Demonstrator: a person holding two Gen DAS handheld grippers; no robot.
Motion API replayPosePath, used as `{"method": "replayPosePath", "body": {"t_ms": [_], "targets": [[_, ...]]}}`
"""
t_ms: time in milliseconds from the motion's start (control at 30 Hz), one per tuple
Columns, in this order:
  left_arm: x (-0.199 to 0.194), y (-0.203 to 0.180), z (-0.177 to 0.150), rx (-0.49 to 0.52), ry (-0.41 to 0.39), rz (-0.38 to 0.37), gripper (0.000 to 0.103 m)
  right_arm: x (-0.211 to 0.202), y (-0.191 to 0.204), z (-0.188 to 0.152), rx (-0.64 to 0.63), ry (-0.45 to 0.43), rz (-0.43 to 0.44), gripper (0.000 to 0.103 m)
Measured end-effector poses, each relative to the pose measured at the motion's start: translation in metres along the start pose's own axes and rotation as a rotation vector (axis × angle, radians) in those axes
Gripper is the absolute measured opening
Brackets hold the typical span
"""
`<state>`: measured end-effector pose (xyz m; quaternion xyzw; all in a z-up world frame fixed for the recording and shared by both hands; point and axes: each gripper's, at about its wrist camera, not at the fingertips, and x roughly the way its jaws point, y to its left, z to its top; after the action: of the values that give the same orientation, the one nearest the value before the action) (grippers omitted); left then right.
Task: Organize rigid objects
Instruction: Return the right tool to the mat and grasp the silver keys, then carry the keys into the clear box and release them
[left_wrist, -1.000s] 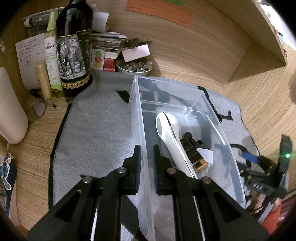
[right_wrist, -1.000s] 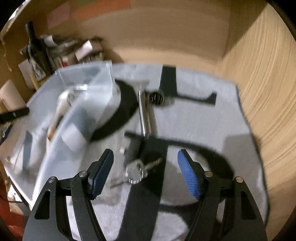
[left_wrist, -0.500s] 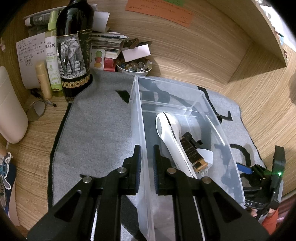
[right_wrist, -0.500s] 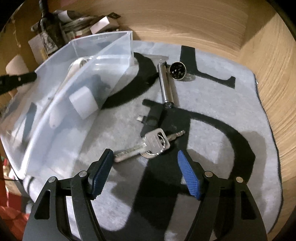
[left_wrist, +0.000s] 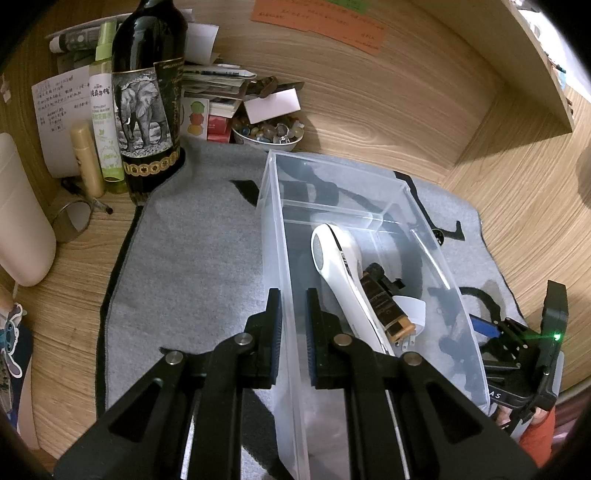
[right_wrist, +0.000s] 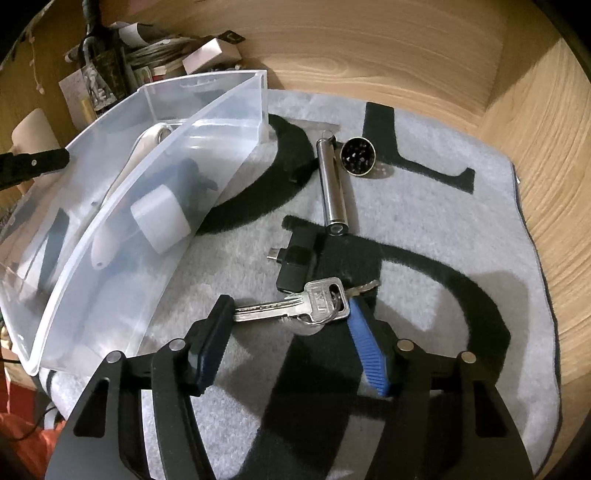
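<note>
My left gripper (left_wrist: 292, 325) is shut on the left wall of a clear plastic bin (left_wrist: 275, 236). Inside the bin lie a white handheld device (left_wrist: 332, 258), a brown plug adapter (left_wrist: 384, 310) and a white cap (right_wrist: 160, 218). My right gripper (right_wrist: 288, 325) is open, its fingers on either side of a bunch of silver keys (right_wrist: 295, 304) lying on the grey mat (right_wrist: 424, 229). Beyond the keys lie a black USB adapter (right_wrist: 295, 266), a silver metal tube (right_wrist: 332, 192) and a round dark grinder (right_wrist: 358, 155).
A dark wine bottle (left_wrist: 147, 99), a green spray bottle (left_wrist: 105, 118), a small yellow tube (left_wrist: 86, 158), papers and a bowl of stones (left_wrist: 267, 133) crowd the back left. A cream cylinder (left_wrist: 18, 221) stands at the left. Wooden walls enclose the back and right.
My right gripper has dropped and moved forward over the mat until its open fingers flank the keys. My left gripper has stayed shut on the bin wall.
</note>
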<state>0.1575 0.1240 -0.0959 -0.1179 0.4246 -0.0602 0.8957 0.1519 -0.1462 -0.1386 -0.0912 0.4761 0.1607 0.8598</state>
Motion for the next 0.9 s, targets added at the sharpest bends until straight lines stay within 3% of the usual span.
{"method": "replayPosePath", "body": {"t_ms": [567,900], "targets": [[0.0,0.002,0.001,0.0,0.0,0.0,0.01,-0.054,-0.007,0.034,0.03,-0.189,-0.037,0.059],[0.0,0.002,0.001,0.002,-0.001,0.002,0.01,-0.083,0.017,0.061,-0.029,-0.329,-0.006,0.059]]}}
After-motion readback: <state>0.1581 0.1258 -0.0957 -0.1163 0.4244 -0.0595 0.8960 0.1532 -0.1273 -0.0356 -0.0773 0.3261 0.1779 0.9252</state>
